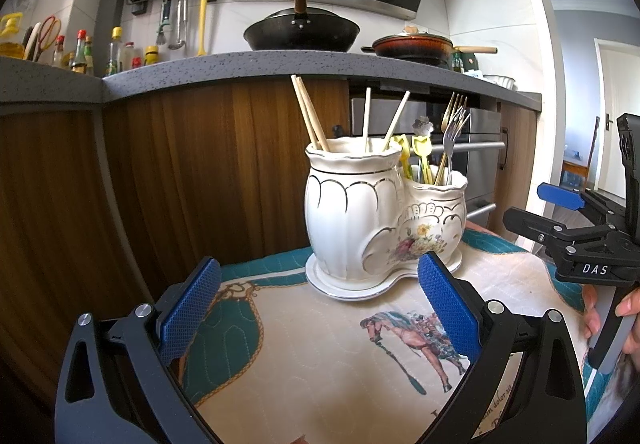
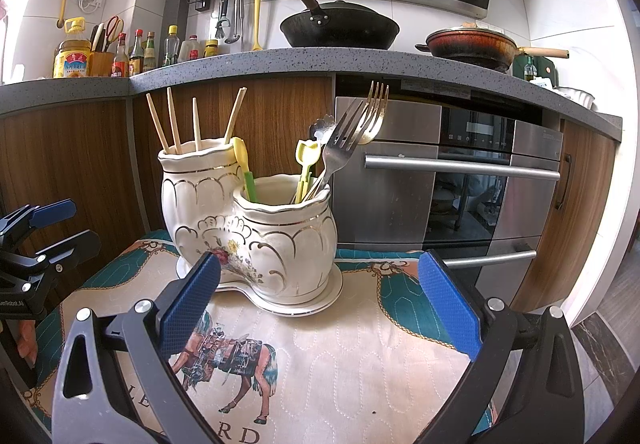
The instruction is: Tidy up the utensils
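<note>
Both hand-held grippers, left [image 1: 318, 312] and right [image 2: 320, 308], are hanging wide and empty before the ceramic holder [image 2: 256, 228], so approaching a fork [image 2: 340, 152] needs pinching its upper shaft and lifting straight.

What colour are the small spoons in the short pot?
Yellow, with green stems: small spoons in the short pot. Clearest in the right wrist view.
</note>
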Action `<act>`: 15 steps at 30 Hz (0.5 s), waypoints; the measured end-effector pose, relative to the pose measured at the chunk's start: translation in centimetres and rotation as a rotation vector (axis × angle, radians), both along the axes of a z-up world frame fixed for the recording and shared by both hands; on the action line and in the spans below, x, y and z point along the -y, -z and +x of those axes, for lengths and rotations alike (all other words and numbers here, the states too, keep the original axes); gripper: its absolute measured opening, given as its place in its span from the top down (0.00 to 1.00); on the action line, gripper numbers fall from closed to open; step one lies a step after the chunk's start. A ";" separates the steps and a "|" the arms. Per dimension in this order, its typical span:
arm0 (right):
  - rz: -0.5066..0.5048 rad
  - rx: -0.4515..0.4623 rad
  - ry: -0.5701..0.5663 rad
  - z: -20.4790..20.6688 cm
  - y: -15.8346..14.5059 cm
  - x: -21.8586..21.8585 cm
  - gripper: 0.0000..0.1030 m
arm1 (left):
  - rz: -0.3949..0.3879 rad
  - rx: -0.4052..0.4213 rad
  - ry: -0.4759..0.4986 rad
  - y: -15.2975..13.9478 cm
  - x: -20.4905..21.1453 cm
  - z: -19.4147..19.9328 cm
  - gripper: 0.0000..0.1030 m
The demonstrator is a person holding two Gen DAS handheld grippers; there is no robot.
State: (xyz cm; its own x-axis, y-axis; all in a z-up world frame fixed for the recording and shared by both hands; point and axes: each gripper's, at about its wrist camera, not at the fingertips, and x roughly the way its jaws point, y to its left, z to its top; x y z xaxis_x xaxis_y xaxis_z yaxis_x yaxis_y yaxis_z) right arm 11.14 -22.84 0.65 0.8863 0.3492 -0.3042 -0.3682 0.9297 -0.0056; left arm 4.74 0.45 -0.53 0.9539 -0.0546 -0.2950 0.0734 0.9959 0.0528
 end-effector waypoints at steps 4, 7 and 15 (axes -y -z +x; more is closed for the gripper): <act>0.000 0.001 0.000 0.0 0.0 0.0 0.05 | -0.001 -0.001 -0.005 0.0 0.0 0.0 0.05; 0.000 0.000 0.000 0.0 0.0 0.0 0.05 | -0.003 -0.002 -0.010 0.1 -0.1 0.1 0.05; 0.000 0.000 0.000 0.0 0.0 0.0 0.05 | -0.004 -0.002 -0.009 0.1 -0.1 0.1 0.05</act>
